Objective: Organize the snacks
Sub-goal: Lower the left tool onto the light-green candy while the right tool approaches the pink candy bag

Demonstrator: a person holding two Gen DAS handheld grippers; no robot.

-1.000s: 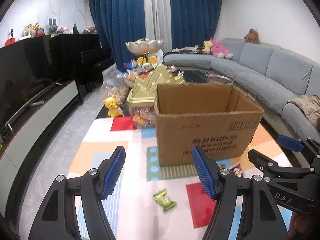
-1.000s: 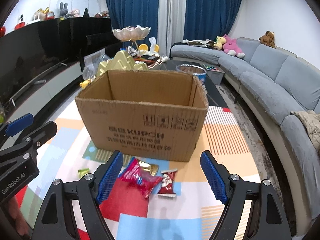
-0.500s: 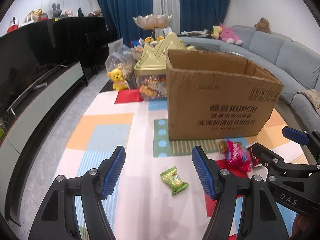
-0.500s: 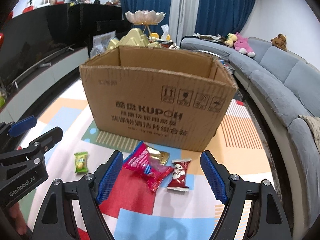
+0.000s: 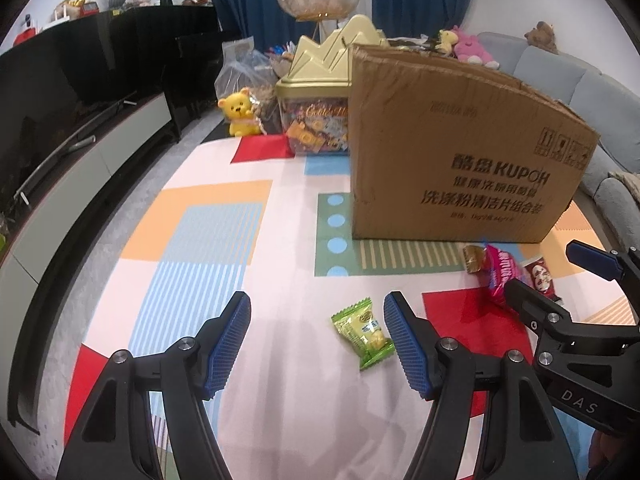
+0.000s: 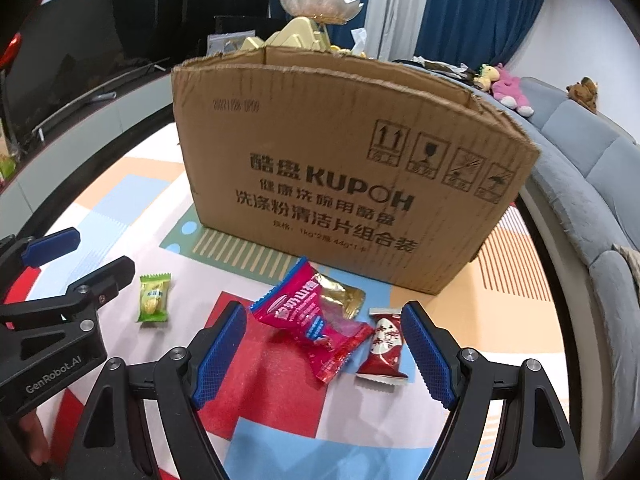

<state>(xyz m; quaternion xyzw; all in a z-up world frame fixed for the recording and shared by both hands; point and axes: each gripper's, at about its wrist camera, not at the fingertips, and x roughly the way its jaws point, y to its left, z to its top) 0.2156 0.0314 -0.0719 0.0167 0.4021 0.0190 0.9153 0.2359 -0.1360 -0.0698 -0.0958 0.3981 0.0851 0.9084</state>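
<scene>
Surface: a colourful play mat (image 5: 224, 240) on the floor; no counter carries the snacks.
Box: the open cardboard box (image 6: 340, 168) stands on the mat, just beyond the loose snacks.
Left tongs (image 5: 317, 340): wide apart, holding nothing, low over the mat.
Right tongs (image 6: 324, 354): also wide and empty, low over the mat.
Green candy (image 5: 362, 332): lies flat, well inside the left tongs' gap but close to the right-hand finger, nearly touching it; its long axis runs diagonally, far-left to near-right. It sits alone, well left of the other snacks.
Red packet (image 6: 316, 320): between the right tongs' fingers, long axis slanting from far-left to near-right, partly over a gold wrapper (image 6: 344, 294).
Small red candy (image 6: 382, 344): just beside the red packet, close to the right-hand finger, long axis roughly pointing away from the camera.
Nearer arm: left for the green candy, right for the two red ones.
Likely next move: each pair of tongs closes on what lies in its gap; the left probably needs a small shift right to centre the candy.
Background: a gold-lidded candy tub (image 5: 316, 120) and a yellow bear toy (image 5: 240, 114) sit beyond the box.
</scene>
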